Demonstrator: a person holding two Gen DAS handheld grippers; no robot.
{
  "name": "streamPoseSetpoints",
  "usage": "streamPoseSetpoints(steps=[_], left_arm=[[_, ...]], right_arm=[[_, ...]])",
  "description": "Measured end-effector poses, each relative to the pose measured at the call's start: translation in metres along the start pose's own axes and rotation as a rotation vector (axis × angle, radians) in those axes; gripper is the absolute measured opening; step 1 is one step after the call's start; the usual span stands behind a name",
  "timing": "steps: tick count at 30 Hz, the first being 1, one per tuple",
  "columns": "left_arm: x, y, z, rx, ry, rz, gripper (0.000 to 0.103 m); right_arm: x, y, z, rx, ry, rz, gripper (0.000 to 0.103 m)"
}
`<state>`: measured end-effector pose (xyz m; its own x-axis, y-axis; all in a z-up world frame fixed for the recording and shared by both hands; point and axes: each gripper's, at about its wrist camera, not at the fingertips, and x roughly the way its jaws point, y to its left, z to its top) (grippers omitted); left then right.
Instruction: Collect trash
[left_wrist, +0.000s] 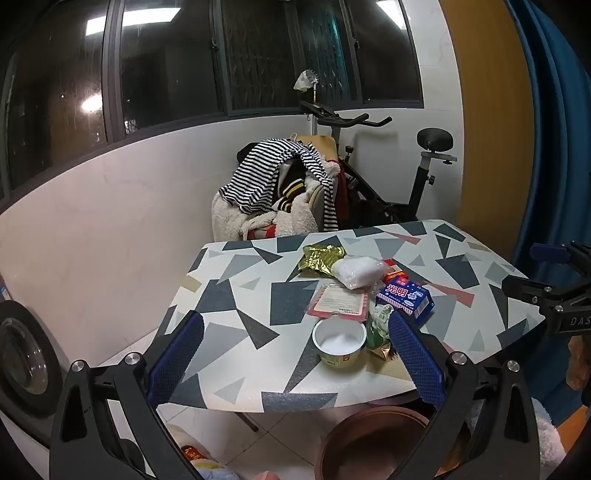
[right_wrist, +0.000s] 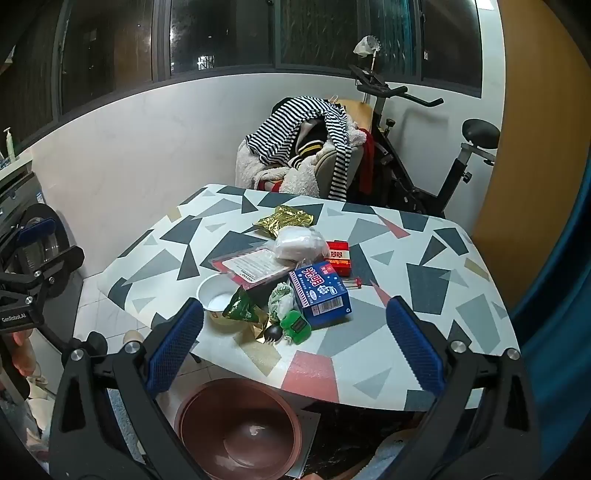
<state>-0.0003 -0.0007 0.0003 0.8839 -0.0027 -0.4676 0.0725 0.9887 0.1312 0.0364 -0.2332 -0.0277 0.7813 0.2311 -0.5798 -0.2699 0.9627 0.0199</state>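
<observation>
A: Where do we stand with the collecting?

B: At the start, we judge. The left gripper (left_wrist: 295, 354) and the right gripper (right_wrist: 294, 343) both hang short of the near edge of the patterned table (right_wrist: 424, 280), fingers spread wide, nothing between them.

A: And the trash?

B: Heaped at mid-frame in both views. A gold foil wrapper (right_wrist: 284, 218) lies farthest back, a white plastic bag (right_wrist: 300, 244) just in front of it, a red box (right_wrist: 339, 257) to its right. The blue carton (right_wrist: 320, 292) sits nearer us, with a flat red-edged tray (right_wrist: 255, 268) to its left. At the lower left of the heap stands a white cup (left_wrist: 340, 341), touching a green wrapper (right_wrist: 242, 308).

A: The bin?

B: A brown bin (right_wrist: 238, 432) sits open at bottom centre, below the table edge.

A: The next move?

B: We think the left gripper is lined up on the cup; it would need to drop around the rim and close. A small green thing (right_wrist: 293, 325) beside the carton is too muddled for us to name.
</observation>
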Motion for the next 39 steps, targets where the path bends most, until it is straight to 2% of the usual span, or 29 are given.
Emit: streamPoseSetpoints(steps=[8,10,17,19,39], left_arm=[[0.003,0.002,0.002,0.01,-0.005,-0.005,0.098],[-0.005,-0.001,0.0,0.013,-0.011,0.014,0.098],[-0.006,-0.007,-0.001,0.01,-0.007,0.009,0.098],[-0.003,-0.003,0.0,0.009,-0.004,0.007,0.098],[-0.001,-0.002,-0.001,0.008,-0.003,0.021,0.098]], right_arm=[[-0.003,0.0,0.002,-0.003,-0.003,-0.003,0.097],[-0.009,0.005,0.005,-0.014,-0.007,-0.014,0.097],[0.0,-0.003,0.011,-0.015,-0.002,-0.02,0.097],[-0.007,0.001,0.003,-0.021,-0.011,-0.02,0.097],[-0.008,-0.003,-0.001,-0.024,-0.009,-0.025,0.097]])
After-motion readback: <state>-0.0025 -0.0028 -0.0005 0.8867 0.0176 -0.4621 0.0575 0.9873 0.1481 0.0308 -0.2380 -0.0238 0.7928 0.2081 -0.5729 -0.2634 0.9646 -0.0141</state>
